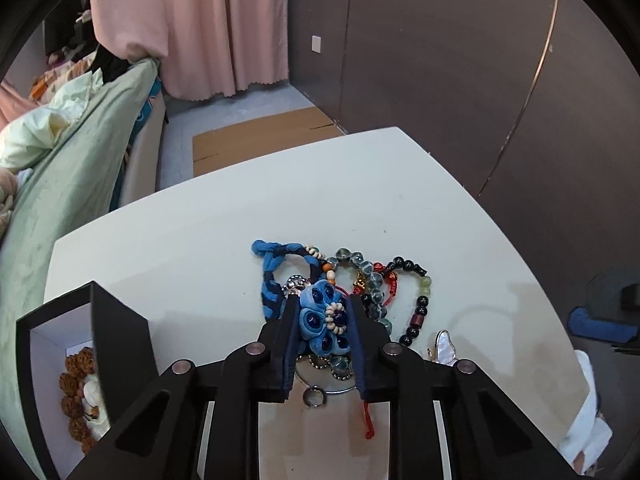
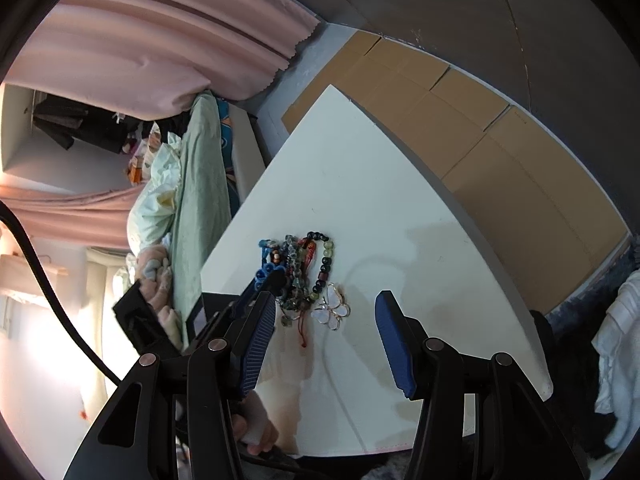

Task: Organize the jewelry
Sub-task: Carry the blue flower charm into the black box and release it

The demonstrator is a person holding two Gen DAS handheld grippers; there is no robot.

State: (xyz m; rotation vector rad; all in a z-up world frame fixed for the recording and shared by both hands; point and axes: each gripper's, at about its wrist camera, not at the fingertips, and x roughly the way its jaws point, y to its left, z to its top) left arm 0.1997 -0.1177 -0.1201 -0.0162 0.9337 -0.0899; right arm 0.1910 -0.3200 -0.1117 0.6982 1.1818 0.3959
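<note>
1. The left gripper points steeply down into a heap of jewellery on the white table; its jaws are closed on the blue fabric flower, the pads pressing it from both sides

2. The flower belongs to a braided blue cord bracelet that loops away toward the far side of the heap. Judged by its look, padded cloth set with beads: light, soft, compressible, not slippery. The pads will bite well into it, and the flower is the bulkiest, safest place to hold

3. Beside it, touching and partly overlapping, lie a grey-green glass bead strand, a dark bead strand with pale green beads, and a red knotted cord trailing toward the camera. A small metal ring lies under the gripper

4. Likely risk: the strands are tangled, so lifting the flower may drag neighbours along; glass beads are hard, smooth and would roll or slide

5. A butterfly brooch with pale wings in a thin wire frame lies just beside the heap; it looks fragile and is best taken by the frame edge

6. An open black box with a white lining stands at the left of the table, holding brown knobbly beads; probably the destination

7. The right gripper hovers above the table near the brooch, jaws apart, holding nothing
</note>
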